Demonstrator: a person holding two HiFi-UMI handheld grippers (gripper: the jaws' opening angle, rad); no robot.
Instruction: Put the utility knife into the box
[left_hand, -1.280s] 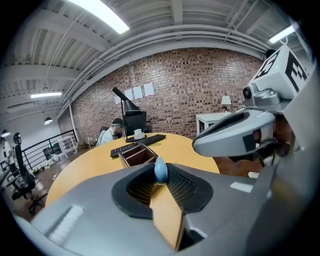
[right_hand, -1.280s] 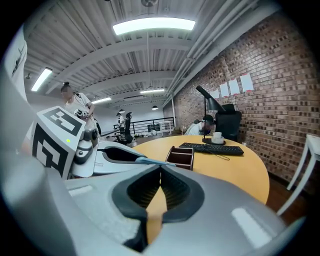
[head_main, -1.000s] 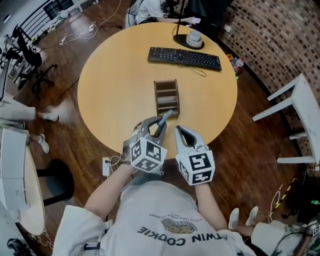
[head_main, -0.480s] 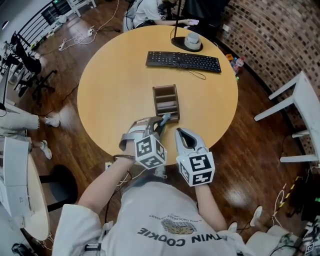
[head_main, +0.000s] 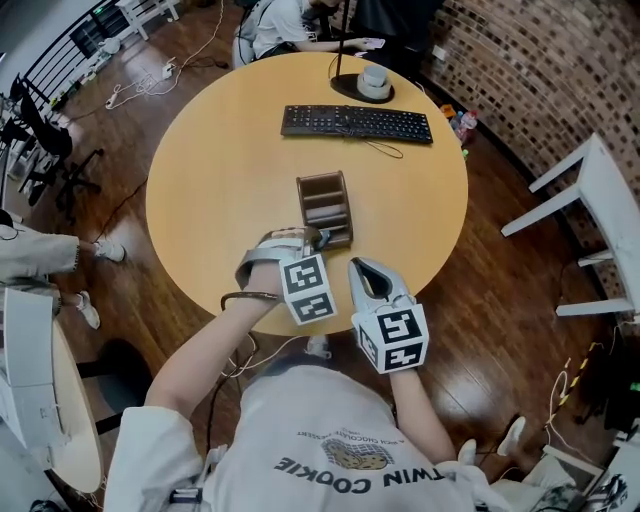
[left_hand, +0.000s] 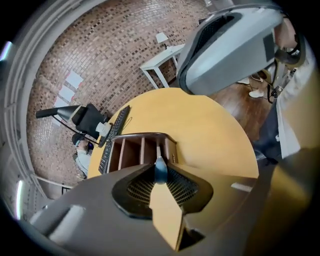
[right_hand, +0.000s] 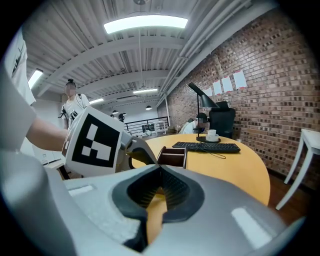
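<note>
The head view looks steeply down from above the person onto the round table (head_main: 220, 190), from rather far: the box (head_main: 325, 208) lies near the centre and the keyboard (head_main: 355, 122) at 12 o'clock. The left gripper view rides on the left gripper (head_main: 297, 240), tilted down and rolled, very near the box, which stands at 12 o'clock just beyond the utility knife (left_hand: 160, 170) in its jaws. The right gripper view sits low on the right gripper (head_main: 362, 268), facing almost level across the table. All three views share the box, the keyboard and the brick wall (head_main: 540, 70).
</note>
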